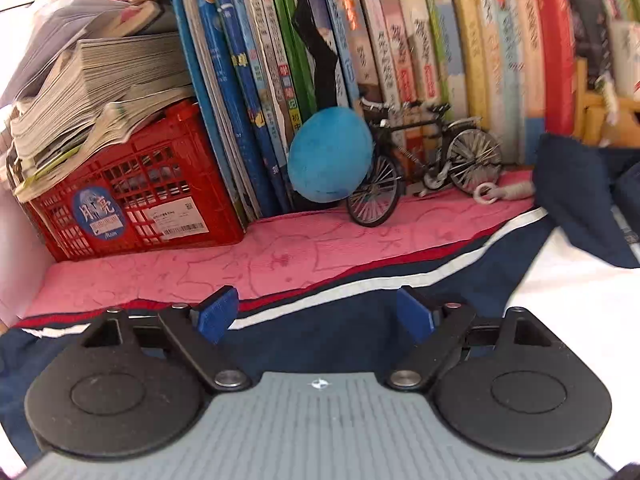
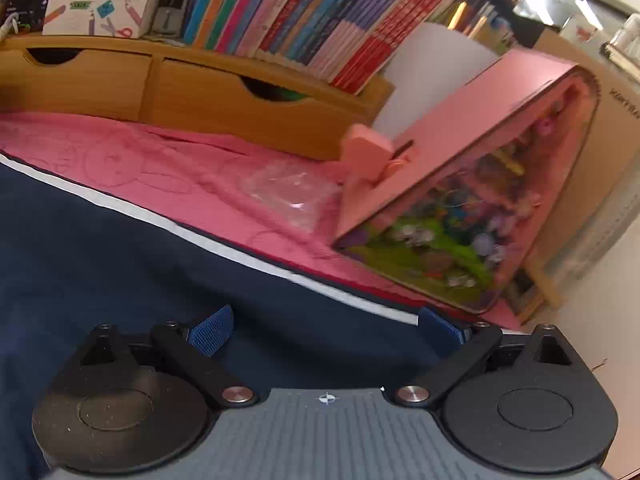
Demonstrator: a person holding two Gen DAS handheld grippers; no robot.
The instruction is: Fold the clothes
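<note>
A navy garment (image 1: 328,320) with a white and red stripe along its far edge is being shown spread over a pink cloth (image 1: 200,264) on a crowded desk, one part of it bunched and lifted at the right of the left wrist view. The left gripper (image 1: 316,314) and the right gripper (image 2: 324,332) are both being held low over the navy fabric with their jaws spread wide and nothing gripped. The fabric is being judged soft, light and limp, likely to sag and slide when lifted; the striped hem or a corner is being judged the soundest place for a hold. Papers and booklets are being kept heaped in a red crate (image 1: 132,200), and small bright oddments, too blurred to name, in a pink box (image 2: 472,184) with a clear front.
</note>
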